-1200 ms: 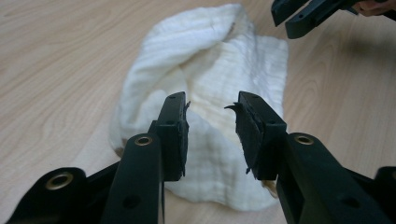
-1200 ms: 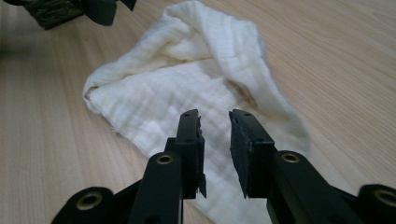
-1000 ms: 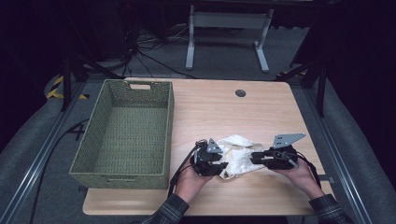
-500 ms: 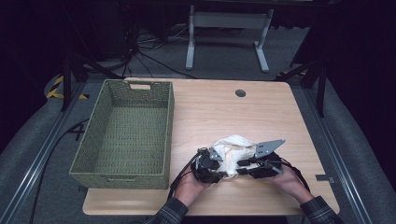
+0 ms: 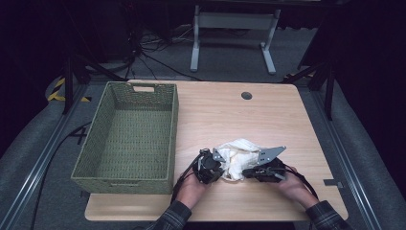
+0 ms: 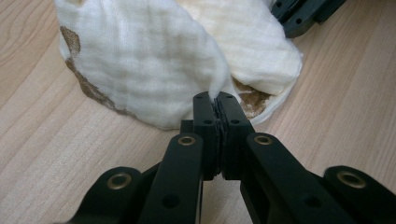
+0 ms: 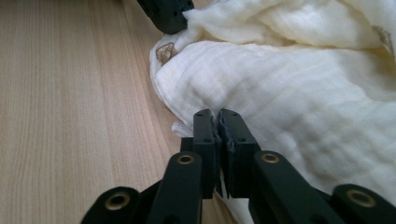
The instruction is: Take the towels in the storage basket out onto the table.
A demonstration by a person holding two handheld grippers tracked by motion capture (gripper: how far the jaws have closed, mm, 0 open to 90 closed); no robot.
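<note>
I see the crumpled cream muslin cloth with brown print (image 5: 239, 157) low and right of centre on the light wooden table (image 5: 268, 115). Both the left gripper (image 6: 215, 99) and right gripper (image 7: 216, 116) are clenched on its folds. I judge it light, limp, non-slippery; pinch edges, not bulk.

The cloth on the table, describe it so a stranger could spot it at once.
On the wooden table, right of the green woven basket, near the front edge, lies a crumpled cream muslin cloth. It has brown printed patches and is the one soft thing there.
</note>
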